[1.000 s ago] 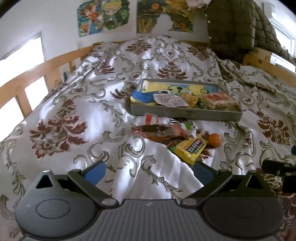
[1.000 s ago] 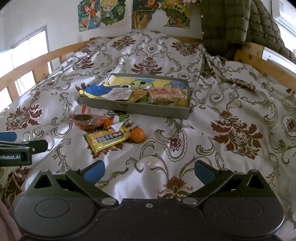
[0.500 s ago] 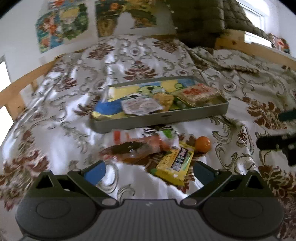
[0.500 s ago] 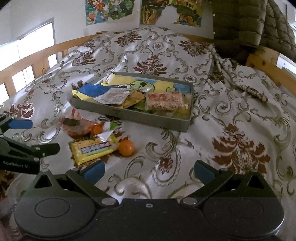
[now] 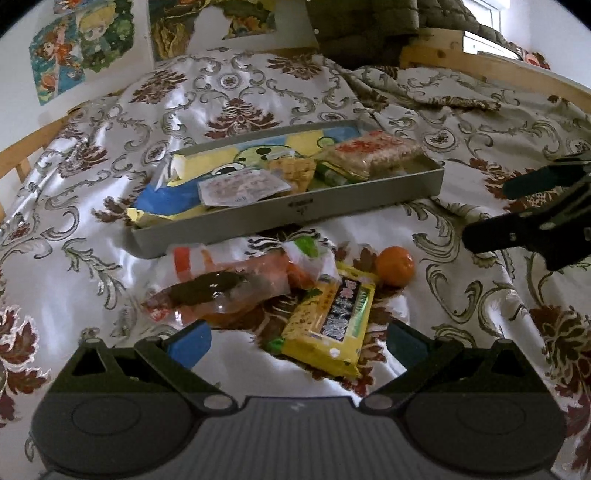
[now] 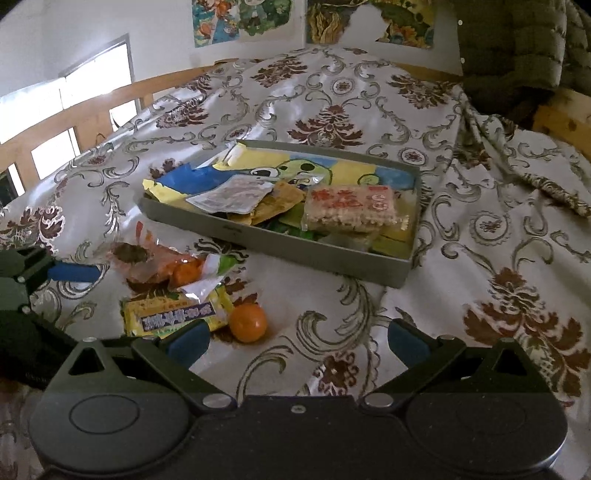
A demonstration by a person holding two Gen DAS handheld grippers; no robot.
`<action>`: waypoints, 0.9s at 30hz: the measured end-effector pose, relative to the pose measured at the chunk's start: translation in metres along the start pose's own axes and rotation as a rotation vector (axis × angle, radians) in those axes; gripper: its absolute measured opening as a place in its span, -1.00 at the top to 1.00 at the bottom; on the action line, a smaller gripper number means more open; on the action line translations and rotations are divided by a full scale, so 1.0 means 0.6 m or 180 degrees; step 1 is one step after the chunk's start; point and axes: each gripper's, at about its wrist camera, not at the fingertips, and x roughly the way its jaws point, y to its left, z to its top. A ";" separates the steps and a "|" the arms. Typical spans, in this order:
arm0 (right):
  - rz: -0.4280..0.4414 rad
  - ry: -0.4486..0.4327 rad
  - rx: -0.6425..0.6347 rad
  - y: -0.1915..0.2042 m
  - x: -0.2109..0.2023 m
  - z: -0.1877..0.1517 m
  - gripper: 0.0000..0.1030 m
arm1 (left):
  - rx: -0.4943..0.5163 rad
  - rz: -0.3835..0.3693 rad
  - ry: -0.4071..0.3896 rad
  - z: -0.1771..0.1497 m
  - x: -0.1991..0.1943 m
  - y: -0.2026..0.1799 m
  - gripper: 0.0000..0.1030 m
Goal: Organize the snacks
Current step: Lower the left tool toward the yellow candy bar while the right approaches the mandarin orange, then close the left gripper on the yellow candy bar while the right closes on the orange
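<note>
**Loose snacks wait beside a part-filled tray on the bed**

While both grippers hang low over the patterned bedspread (image 5: 258,92), the grey tray (image 5: 295,210) serves as the landmark for everything else. Inside the tray lie a large yellow-and-blue bag (image 5: 229,162), a pale flat packet (image 5: 240,186) on top of it, and a clear-wrapped rice cracker block (image 6: 351,208) toward the tray's right end.

Just in front of the tray's near wall, on the bedspread, sits a clear orange packet (image 5: 218,288) with a dark filling. Touching it on the side farther from the tray is a yellow snack pack (image 5: 332,321) with a dark label. A small orange fruit (image 5: 394,266) rests beside that pack's far corner, between the pack and the tray's right half, apart from the tray itself.

The left gripper (image 5: 295,343) is in front of the tray with its blue-tipped fingers (image 5: 188,345) spread wide; the yellow snack pack lies in the gap between them, with no contact visible. The right gripper (image 6: 295,343) is also in front of the tray, nearer its right end, fingers (image 6: 406,345) equally far apart and holding nothing, the orange fruit just ahead of the left one.

Behind the tray, posters (image 6: 243,18) hang on the wall and a dark quilted jacket (image 6: 517,48) is draped at the bed's far right corner.
</note>
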 end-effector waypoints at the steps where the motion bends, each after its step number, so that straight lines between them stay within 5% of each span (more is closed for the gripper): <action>1: 0.0007 0.0003 0.0013 0.000 0.004 0.001 -0.99 | 0.0016 -0.0007 -0.0005 0.001 0.001 -0.002 -1.00; 21: 0.0292 0.0090 -0.0055 0.001 0.067 0.002 -0.97 | 0.0234 -0.0207 0.0047 -0.002 0.036 -0.020 -1.00; 27: 0.0436 0.0094 -0.0040 0.005 0.080 0.006 -0.75 | 0.0216 -0.0410 0.0092 -0.003 0.043 -0.020 -1.00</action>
